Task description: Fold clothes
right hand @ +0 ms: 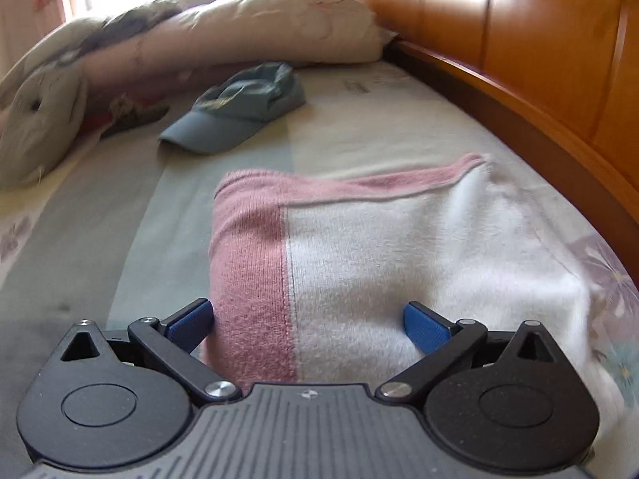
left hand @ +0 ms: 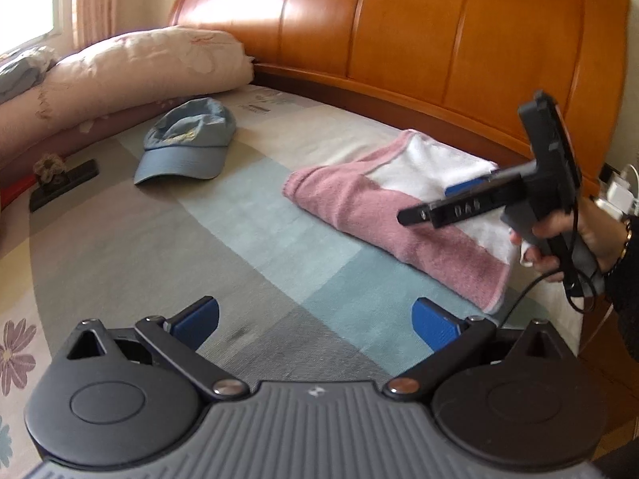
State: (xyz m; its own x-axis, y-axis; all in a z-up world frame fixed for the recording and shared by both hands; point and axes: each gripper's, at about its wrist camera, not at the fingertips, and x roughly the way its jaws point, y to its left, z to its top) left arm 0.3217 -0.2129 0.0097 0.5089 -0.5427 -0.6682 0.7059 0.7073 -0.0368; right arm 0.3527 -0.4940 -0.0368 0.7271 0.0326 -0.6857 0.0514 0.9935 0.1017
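Note:
A folded pink and white towel (left hand: 351, 199) lies on the bed sheet (left hand: 199, 247) near the wooden headboard. My left gripper (left hand: 315, 321) hovers open over bare sheet, short of the towel and to its left, with nothing between its blue pads. A hand holds my right gripper (left hand: 435, 203) over the towel's right part. In the right wrist view the towel (right hand: 379, 247) fills the middle, pink band on the left and white on the right. There my right gripper (right hand: 307, 321) stands open just above the towel's near edge, gripping nothing.
A light blue cap (left hand: 187, 139) (right hand: 247, 107) rests farther back on the sheet. A rolled floral quilt (left hand: 139, 68) lies behind it. A black clip with a crocheted flower (left hand: 64, 183) sits at the left. The headboard (left hand: 399, 28) bounds the right side; white plugs (left hand: 615, 193) hang beyond it.

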